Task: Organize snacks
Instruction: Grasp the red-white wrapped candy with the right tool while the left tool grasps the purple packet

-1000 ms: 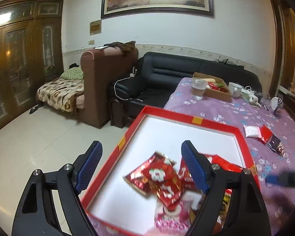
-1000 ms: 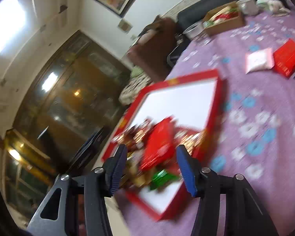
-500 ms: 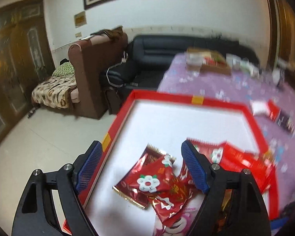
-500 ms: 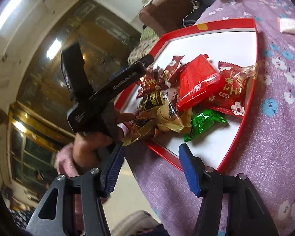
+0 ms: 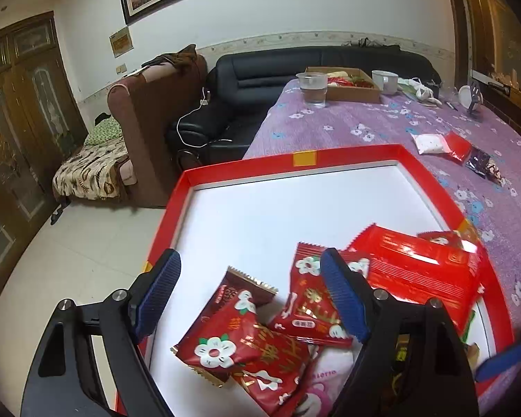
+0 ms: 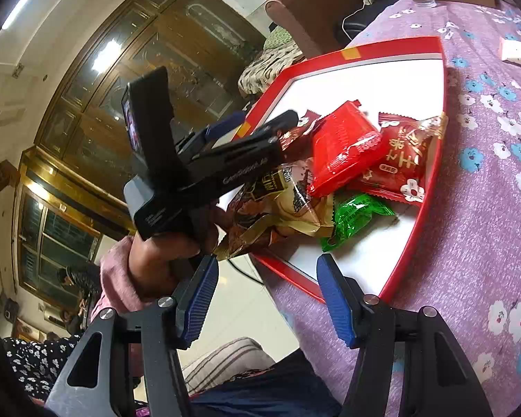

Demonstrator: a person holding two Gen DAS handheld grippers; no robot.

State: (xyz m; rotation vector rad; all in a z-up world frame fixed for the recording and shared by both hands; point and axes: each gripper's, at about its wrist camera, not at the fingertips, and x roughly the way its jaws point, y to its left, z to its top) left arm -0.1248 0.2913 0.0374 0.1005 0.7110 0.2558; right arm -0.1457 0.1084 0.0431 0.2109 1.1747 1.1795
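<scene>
Red tray [image 5: 297, 158] with a white floor sits at the near corner of the purple flowered tablecloth [image 5: 382, 128]; its far half is bare, and all the packets are heaped at the near end.

Left gripper [image 5: 250, 295] hangs over that near end, jaws wide and empty. Directly under the gap lies a dark-red packet with a white flower [image 5: 225, 326], long axis running away from the tool and tilted toward the right finger. It overlaps at least 2 more red packets, so a clean single pick looks unlikely without shifting.

Right gripper [image 6: 264, 299] sits off the tray's near edge, over cloth and floor, jaws opening, nothing between them. Green packet [image 6: 354, 217] is the closest thing ahead of it, just inside the rim; a big red packet [image 6: 344, 147] rests on top of the heap beyond.

Left is the nearer tool to the heap.

Loose on the cloth, well beyond the tray: white packet [image 5: 430, 143], small red packet [image 5: 459, 145], dark packet [image 5: 482, 163]. Judged still to be gathered.
</scene>
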